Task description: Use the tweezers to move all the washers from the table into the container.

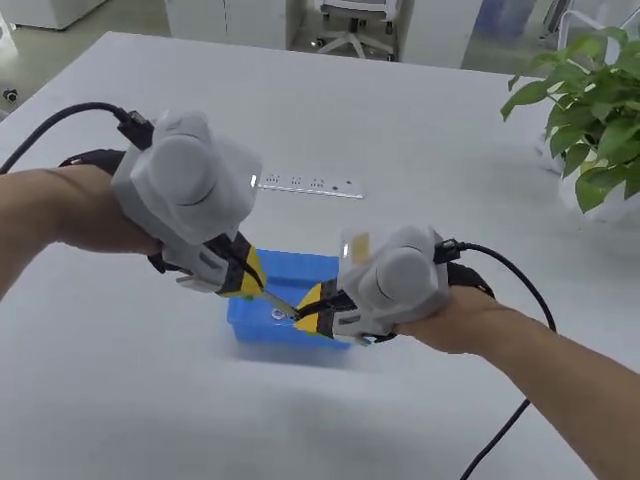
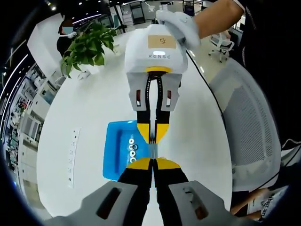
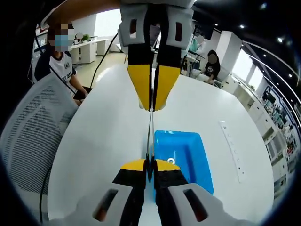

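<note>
A blue container [image 1: 250, 322] sits on the white table [image 1: 120, 400], with several washers [image 2: 132, 148] lying inside it; one washer [image 3: 171, 162] shows beside my right jaws. Thin metal tweezers [image 3: 150, 136] span the gap between the two grippers, above the container. My left gripper [image 1: 258, 288] is shut on one end of the tweezers [image 2: 153, 149]. My right gripper [image 1: 308, 310] faces it tip to tip and is shut on the other end. In the left gripper view, my left gripper [image 2: 153, 163] meets the right gripper [image 2: 153, 133] over the container's [image 2: 115, 155] right edge.
A white power strip [image 1: 305, 186] lies on the table beyond the container. A green potted plant [image 1: 590, 110] stands at the far right edge. Black cables trail from both grippers. A mesh office chair [image 3: 33, 141] and a seated person are beside the table.
</note>
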Available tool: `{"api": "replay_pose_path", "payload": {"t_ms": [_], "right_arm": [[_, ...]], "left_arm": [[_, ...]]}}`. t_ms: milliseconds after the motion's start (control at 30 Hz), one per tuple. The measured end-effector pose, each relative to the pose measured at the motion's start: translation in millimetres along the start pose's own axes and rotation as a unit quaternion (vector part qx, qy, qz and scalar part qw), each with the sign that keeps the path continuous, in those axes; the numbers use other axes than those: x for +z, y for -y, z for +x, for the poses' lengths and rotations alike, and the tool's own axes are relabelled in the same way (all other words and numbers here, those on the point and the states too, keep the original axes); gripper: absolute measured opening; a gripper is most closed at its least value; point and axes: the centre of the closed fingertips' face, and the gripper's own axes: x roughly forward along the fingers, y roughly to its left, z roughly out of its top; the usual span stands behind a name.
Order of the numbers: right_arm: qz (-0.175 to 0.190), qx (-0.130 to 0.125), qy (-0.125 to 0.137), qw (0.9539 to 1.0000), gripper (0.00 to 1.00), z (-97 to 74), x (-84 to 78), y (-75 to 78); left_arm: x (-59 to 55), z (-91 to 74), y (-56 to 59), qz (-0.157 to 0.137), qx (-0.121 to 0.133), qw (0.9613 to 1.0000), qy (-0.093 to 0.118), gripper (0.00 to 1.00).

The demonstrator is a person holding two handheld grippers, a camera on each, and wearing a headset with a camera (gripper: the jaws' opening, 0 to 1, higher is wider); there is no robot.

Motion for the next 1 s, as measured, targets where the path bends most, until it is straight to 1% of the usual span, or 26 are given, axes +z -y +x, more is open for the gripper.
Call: {"api": "replay_pose_path", "payload": {"t_ms": [133,333,433,600,667,767,867,933,967,1000], "right_arm": [[-0.004,0.004,-0.008,1.0000,0.07,-1.2,-6.1,-8.6],[-0.002,0.014,-0.015,0.9998,0.06,-0.8,-13.4,-20.4],[-0.003,0.018,-0.020,0.9996,0.06,0.6,-17.3,-25.7],[-0.008,0.028,-0.034,0.9990,0.06,3.9,-26.4,-37.1],[-0.005,0.030,-0.036,0.9989,0.06,5.1,-29.4,-40.3],[-0.005,0.033,-0.041,0.9986,0.06,8.6,-34.1,-44.7],[-0.006,0.032,-0.045,0.9984,0.06,13.5,-39.7,-48.6],[-0.003,0.032,-0.047,0.9984,0.06,17.2,-42.7,-50.5],[-0.002,0.033,-0.048,0.9983,0.06,20.2,-44.5,-52.3],[-0.002,0.032,-0.048,0.9983,0.06,22.0,-45.4,-53.8]], "left_arm": [[-9.3,10.2,10.8,-0.004,-0.002,1.0000,-0.003,0.05],[-17.9,22.1,20.7,-0.010,-0.004,0.9999,0.000,0.05],[-24.3,31.4,27.1,-0.014,-0.006,0.9999,-0.001,0.05],[-31.0,45.7,35.8,-0.020,-0.014,0.9997,0.002,0.05],[-34.3,52.2,39.8,-0.019,-0.016,0.9997,0.000,0.05],[-38.9,60.0,43.6,-0.024,-0.020,0.9995,0.000,0.05],[-46.1,70.8,46.9,-0.030,-0.023,0.9993,-0.002,0.05],[-48.8,74.4,48.6,-0.032,-0.024,0.9992,-0.003,0.05],[-52.2,77.8,50.9,-0.039,-0.031,0.9988,-0.005,0.05],[-54.5,79.9,52.0,-0.040,-0.033,0.9986,-0.007,0.05]]}}
